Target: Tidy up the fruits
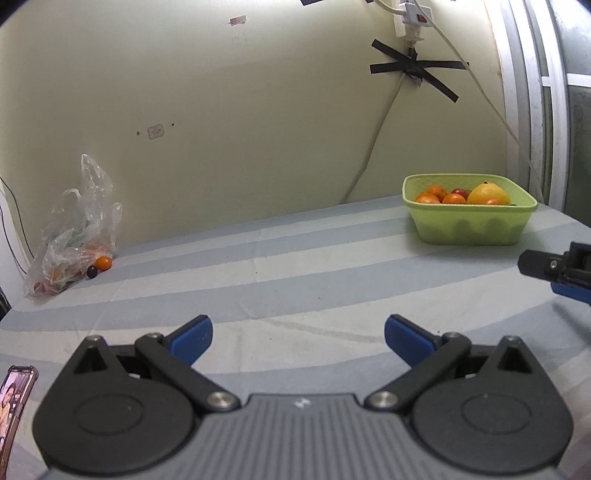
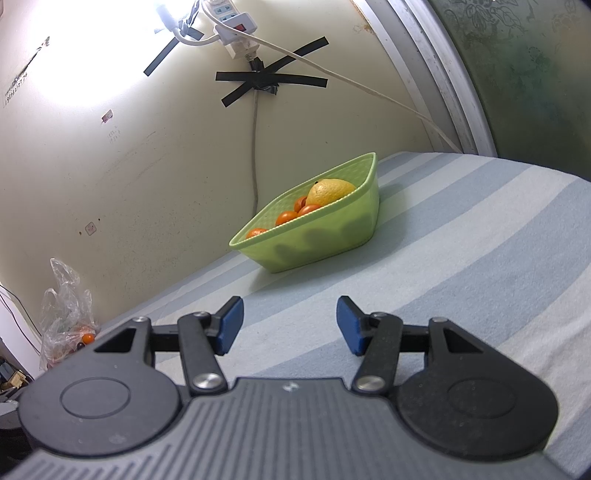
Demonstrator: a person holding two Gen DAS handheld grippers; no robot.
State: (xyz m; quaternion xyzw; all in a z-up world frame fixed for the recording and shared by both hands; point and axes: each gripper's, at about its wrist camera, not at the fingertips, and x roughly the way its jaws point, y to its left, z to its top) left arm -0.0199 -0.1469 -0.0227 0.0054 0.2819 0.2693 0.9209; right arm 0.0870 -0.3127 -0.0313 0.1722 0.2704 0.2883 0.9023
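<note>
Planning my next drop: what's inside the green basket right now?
The green basket holds several small oranges, one large yellow fruit and a dark red fruit. Its wall hides whatever lies underneath them.

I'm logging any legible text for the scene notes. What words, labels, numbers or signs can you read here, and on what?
None can be read.
Pink sticker on the wall: print too small.
Faint marks beneath it: blurred.
Small logo on the left tool's body: a mark, not letters.
Phone: shows a picture, no readable text.
Power strip: no legible label.
</note>
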